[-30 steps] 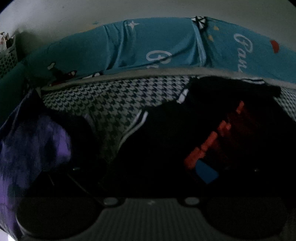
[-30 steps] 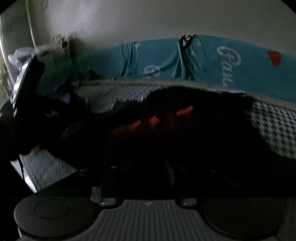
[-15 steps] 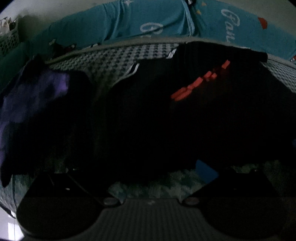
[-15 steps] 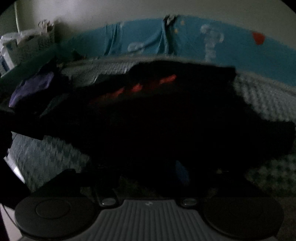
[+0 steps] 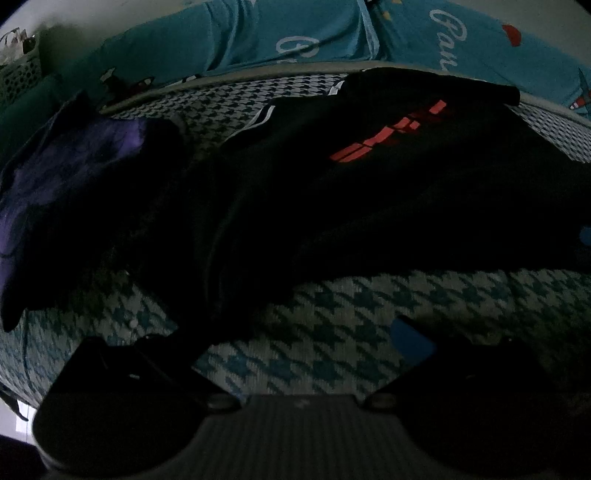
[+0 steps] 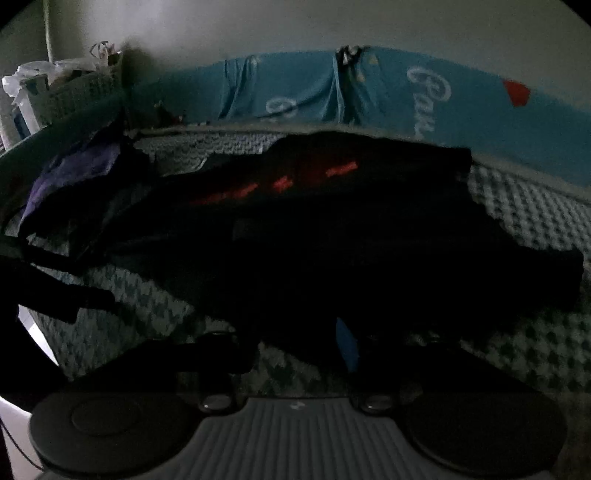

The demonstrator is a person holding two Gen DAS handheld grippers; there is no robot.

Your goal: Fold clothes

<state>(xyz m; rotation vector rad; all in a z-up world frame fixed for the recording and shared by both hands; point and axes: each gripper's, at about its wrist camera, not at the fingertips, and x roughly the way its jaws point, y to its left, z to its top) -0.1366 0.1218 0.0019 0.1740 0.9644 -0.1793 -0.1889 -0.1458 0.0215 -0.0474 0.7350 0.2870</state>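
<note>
Since the earlier frames, my left gripper (image 5: 295,332) has come down and drawn back toward the near edge, so the black garment (image 5: 369,206) now lies wholly ahead of it instead of filling the near field. Its jaws stand apart over bare cover, with nothing between them; a blue pad (image 5: 412,341) shows on the right finger. My right gripper (image 6: 295,347) has just been opening, then closing slightly; its jaws stand partly apart with the garment's near hem between them, and I cannot tell whether the pads press on the cloth.

The garment lies spread flat, its long axis running left to right across the bed. A line of red lettering (image 5: 384,136) runs on a slant from near-left to far-right on its far half. A white-striped edge (image 5: 264,118) shows at its far left.

The surface is a houndstooth bed cover (image 5: 332,325). A purple garment (image 5: 74,166) lies crumpled to the left. At the far edge, a teal printed sheet (image 5: 295,33) runs along a pale wall (image 6: 295,26). A mesh basket (image 6: 74,96) stands in the far-left corner.
</note>
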